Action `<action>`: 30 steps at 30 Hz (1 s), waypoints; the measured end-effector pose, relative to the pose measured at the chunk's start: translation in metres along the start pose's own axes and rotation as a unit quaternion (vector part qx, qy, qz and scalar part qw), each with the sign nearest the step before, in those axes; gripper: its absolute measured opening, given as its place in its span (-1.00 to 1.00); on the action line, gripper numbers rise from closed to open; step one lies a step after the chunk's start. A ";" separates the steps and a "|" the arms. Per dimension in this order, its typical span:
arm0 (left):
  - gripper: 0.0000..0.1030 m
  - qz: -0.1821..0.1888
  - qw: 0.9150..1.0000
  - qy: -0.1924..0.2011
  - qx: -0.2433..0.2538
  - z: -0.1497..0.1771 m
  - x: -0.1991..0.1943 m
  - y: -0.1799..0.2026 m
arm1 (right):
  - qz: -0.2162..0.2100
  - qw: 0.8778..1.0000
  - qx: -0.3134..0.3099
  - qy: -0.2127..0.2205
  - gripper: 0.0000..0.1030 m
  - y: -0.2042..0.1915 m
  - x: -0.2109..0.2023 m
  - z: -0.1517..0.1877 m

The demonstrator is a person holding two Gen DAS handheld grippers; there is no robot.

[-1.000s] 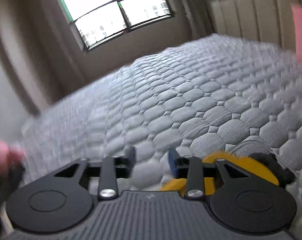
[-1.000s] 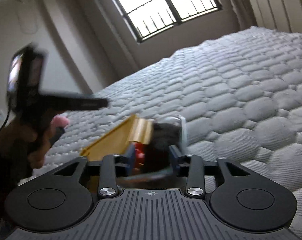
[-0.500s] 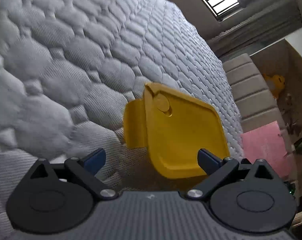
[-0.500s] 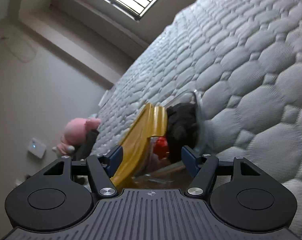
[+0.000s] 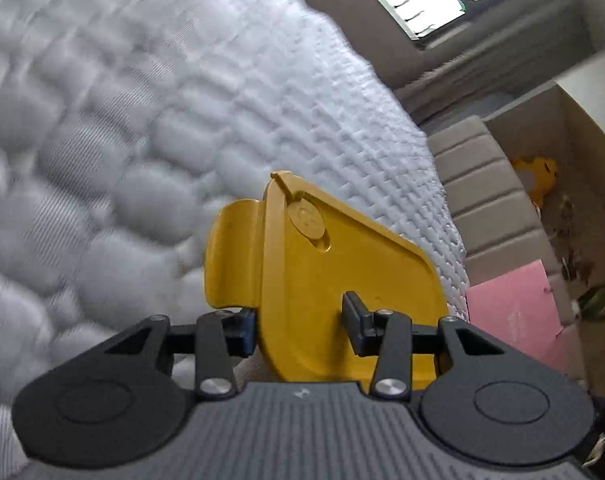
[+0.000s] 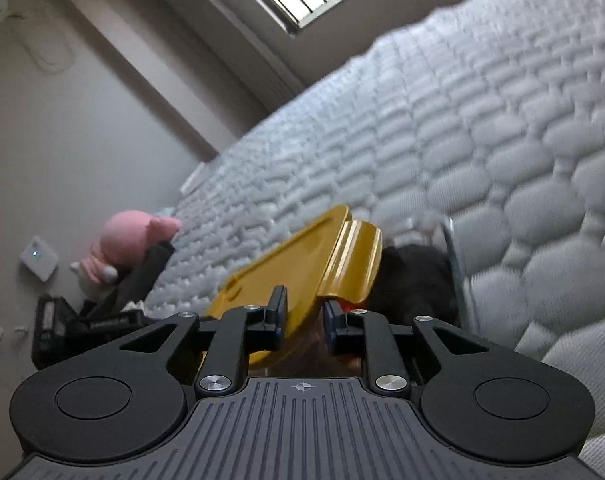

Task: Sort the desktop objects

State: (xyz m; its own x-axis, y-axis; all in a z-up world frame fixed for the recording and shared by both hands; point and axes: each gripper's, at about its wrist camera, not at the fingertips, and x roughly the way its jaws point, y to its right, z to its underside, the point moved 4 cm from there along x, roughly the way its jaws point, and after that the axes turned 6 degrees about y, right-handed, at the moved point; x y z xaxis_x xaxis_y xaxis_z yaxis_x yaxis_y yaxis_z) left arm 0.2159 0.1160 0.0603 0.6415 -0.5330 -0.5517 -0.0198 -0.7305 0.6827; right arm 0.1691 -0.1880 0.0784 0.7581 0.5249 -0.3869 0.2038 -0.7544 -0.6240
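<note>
A yellow lid (image 5: 342,280) with side flaps sits tilted on a clear container (image 6: 454,264) that holds a dark object (image 6: 414,280) and something red. In the left wrist view my left gripper (image 5: 298,326) is closed on the near edge of the lid, one finger on each face. In the right wrist view my right gripper (image 6: 304,316) is closed on the lid's (image 6: 286,268) near edge beside its flap. The container's inside is mostly hidden by the lid.
All of this lies on a grey quilted mattress (image 6: 502,140). A pink plush toy (image 6: 130,240) and the left hand-held gripper (image 6: 102,312) show at the left of the right wrist view. A pink box (image 5: 514,308) and a padded headboard (image 5: 486,208) stand beyond the bed's edge.
Both grippers were open half a second ago and have closed on the yellow lid's edges. Both have moved in closer to the container.
</note>
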 end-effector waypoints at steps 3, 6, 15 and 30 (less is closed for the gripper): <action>-0.03 -0.010 0.999 -0.006 0.044 0.001 0.010 0.037 | -0.006 1.000 0.013 0.023 -0.60 0.011 -0.015 -0.022; 0.00 -0.029 0.997 -0.050 0.054 0.018 0.036 0.047 | 0.011 0.999 0.034 0.020 -0.57 0.037 -0.022 -0.027; 0.98 -0.070 0.990 -0.046 0.115 0.021 0.001 0.053 | 0.065 0.996 0.058 0.018 0.56 0.096 -0.046 0.001; 0.92 -0.049 0.988 0.015 0.149 0.028 0.022 0.105 | 0.150 0.965 -0.161 0.140 -0.29 0.029 -0.007 -0.019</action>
State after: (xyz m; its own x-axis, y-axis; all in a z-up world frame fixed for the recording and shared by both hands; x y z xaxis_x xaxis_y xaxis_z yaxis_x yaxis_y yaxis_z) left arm 0.2069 0.0151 0.1066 0.6732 -0.4445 -0.5909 -0.1789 -0.8733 0.4532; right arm 0.1813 -0.2209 0.0757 0.9415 0.1708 -0.2905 0.0972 -0.9631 -0.2512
